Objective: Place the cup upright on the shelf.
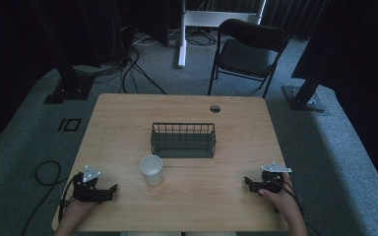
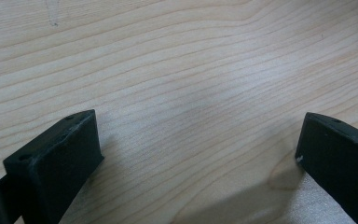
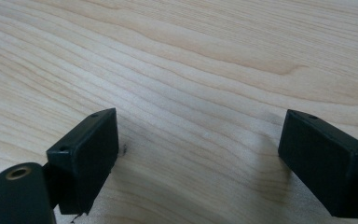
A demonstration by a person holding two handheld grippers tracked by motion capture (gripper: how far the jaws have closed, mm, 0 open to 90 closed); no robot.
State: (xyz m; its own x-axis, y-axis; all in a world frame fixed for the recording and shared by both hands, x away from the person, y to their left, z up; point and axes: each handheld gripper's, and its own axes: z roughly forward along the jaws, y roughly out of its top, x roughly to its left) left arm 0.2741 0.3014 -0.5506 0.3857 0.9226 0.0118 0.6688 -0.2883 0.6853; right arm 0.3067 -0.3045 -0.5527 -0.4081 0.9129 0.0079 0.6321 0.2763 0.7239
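A round white paper cup [image 1: 151,169] stands upright, mouth up, on the pale wood-grain surface [image 1: 226,123], just before a rectangular black wire basket [image 1: 183,139]. Left gripper [image 1: 112,189] and right gripper [image 1: 246,182] rest with fingers released, spread.

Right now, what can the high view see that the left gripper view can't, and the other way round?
The high view takes in the white cup, the wire basket behind it, a black chair beyond the table, and the right hand-held gripper. The left gripper view gives a close look at the wood grain between the two black jaws, which stand wide apart with nothing between them. Both share the wooden table and the left hand-held gripper.
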